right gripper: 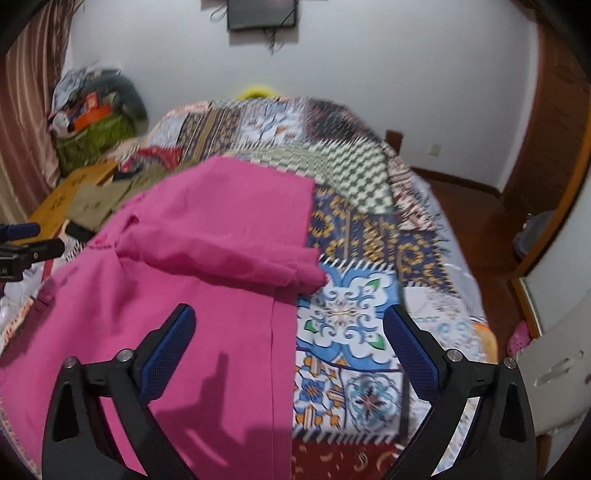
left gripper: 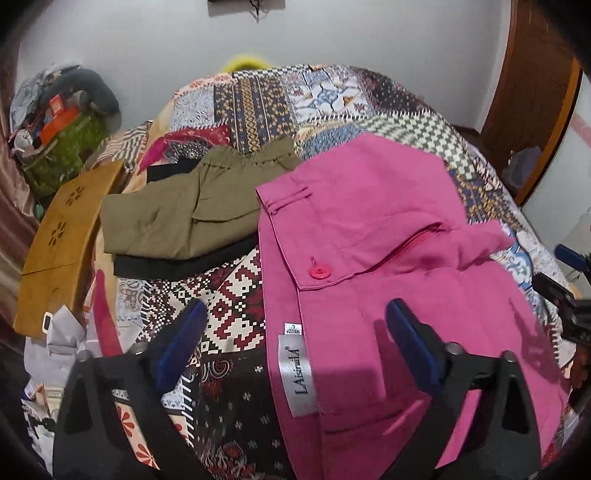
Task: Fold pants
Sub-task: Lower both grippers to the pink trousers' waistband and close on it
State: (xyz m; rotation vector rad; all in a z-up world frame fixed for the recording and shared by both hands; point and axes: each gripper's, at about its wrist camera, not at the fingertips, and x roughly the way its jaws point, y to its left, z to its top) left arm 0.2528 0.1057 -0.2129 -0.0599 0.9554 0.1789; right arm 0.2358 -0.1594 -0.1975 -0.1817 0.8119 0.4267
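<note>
Presently: left gripper (left gripper: 295, 325) spread wide, nothing between the blue pads (left gripper: 413, 343), held above the bed. One finger over the patterned bedspread (left gripper: 229, 306), the other over the pink pants (left gripper: 369, 229); contact with the cloth not determinable from the left wrist view. Right gripper (right gripper: 290, 326) likewise fully released, grasping nothing, blue pads (right gripper: 413, 354) well apart; left finger above pink fabric, right finger above the bare bedspread (right gripper: 354, 317). Pink pants (right gripper: 207, 236) spread on the bedspread, waist end toward the left gripper, with pink button (left gripper: 320, 272), zipper opening (left gripper: 417, 240) and a grey brand label (left gripper: 297, 380) reading "LAsiaulA" all face up. Fabric partly doubled over itself, a loose fold (right gripper: 236, 254) lying across the lower layer in the right wrist view, edge rumpled. Olive-green garment (left gripper: 173, 218) folded, resting on a black garment (left gripper: 177, 266), just beside the pants' waistband to the left. Mustard-yellow fabric (left gripper: 62, 240) with flower cut-outs at the bed's left edge. Pile of belongings (left gripper: 62, 122) in the far left corner against the wall. Dark screen (right gripper: 262, 13) mounted on the wall beyond the bed. Wooden door frame (right gripper: 554, 140) at the right. Right wrist view somewhat blurred.
</note>
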